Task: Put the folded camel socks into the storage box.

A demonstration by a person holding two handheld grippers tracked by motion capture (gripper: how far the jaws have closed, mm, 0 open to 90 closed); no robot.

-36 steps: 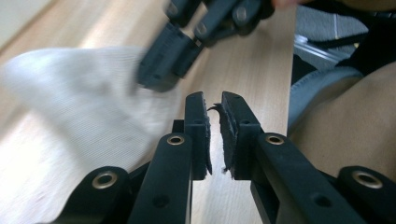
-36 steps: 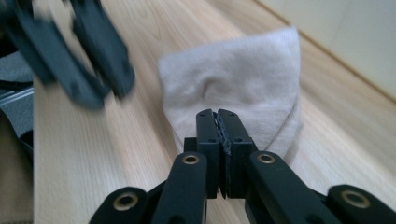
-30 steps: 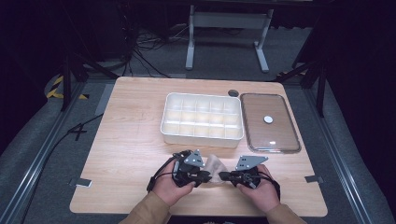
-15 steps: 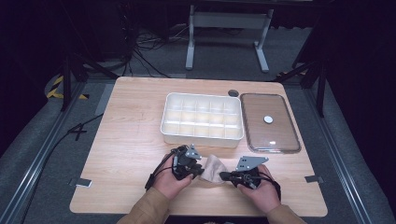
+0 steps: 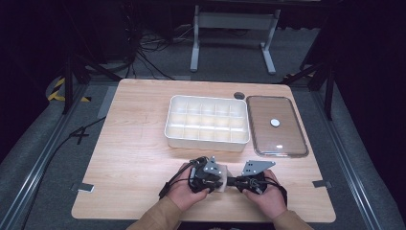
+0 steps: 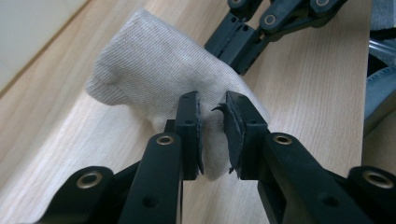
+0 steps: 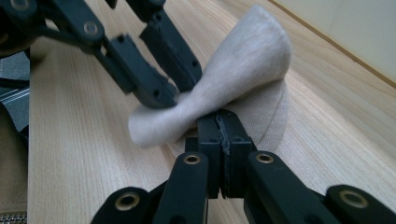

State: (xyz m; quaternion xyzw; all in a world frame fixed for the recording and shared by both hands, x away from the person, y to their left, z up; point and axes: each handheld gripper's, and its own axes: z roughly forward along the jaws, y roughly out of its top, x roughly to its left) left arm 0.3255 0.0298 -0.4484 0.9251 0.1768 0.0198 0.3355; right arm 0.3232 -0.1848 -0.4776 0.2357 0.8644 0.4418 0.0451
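At the frame's bottom centre, the right gripper (image 7: 219, 126) is clamping the beige cloth (image 7: 252, 60); the left gripper (image 6: 212, 128), jaws just opening, is straddling it loosely.

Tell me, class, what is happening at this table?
A person works a small beige cloth on the wooden table with two tools. The right hand-held gripper is shut on the cloth's edge. The left hand-held gripper has just been opening, with cloth between its jaws. The divided tray and its lid lie untouched behind.

Left claw (image 6: 212, 133) just opening; right claw (image 7: 219, 140) clamped.
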